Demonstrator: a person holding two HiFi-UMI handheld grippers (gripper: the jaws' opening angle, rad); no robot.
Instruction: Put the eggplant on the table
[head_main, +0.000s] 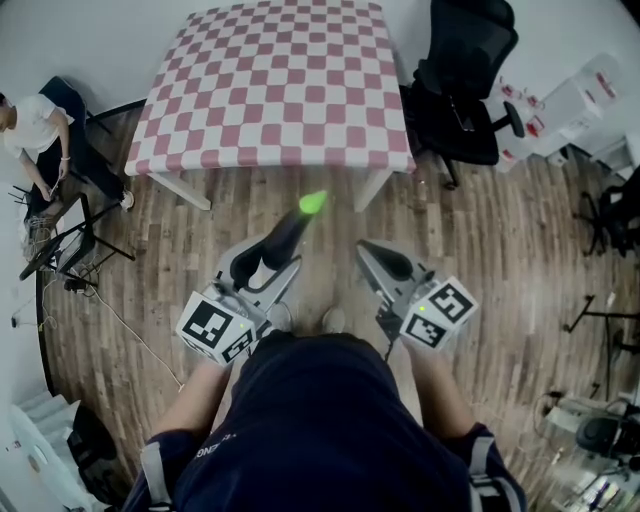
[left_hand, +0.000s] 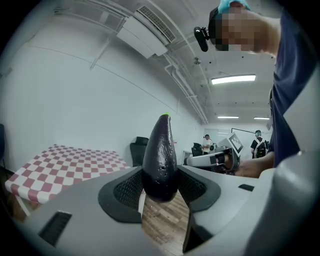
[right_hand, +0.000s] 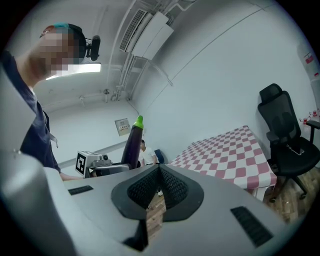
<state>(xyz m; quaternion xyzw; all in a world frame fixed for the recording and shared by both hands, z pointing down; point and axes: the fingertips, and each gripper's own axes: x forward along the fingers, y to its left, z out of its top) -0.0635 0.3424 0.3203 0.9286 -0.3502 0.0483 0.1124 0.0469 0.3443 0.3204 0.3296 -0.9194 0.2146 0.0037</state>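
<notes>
- Wooden floor (head_main: 500, 250) spreads below, with the checkered table (head_main: 270, 80) at 12 o'clock, its near edge facing the person
- Left gripper (left_hand: 160, 189) clamps the eggplant (head_main: 290, 235) by its thick end, over the floor; its long axis runs toward 1 o'clock, green cap (head_main: 313, 202) leading, just short of that edge
- Right gripper (right_hand: 159, 186) is closed on nothing
- Black office chair (head_main: 460, 90) stands at the table's 3 o'clock side

Glossy smooth eggplant (left_hand: 161, 160), cloth-covered table (head_main: 275, 80), wood plank floor (head_main: 500, 230), matt textured plastic jaws
</notes>
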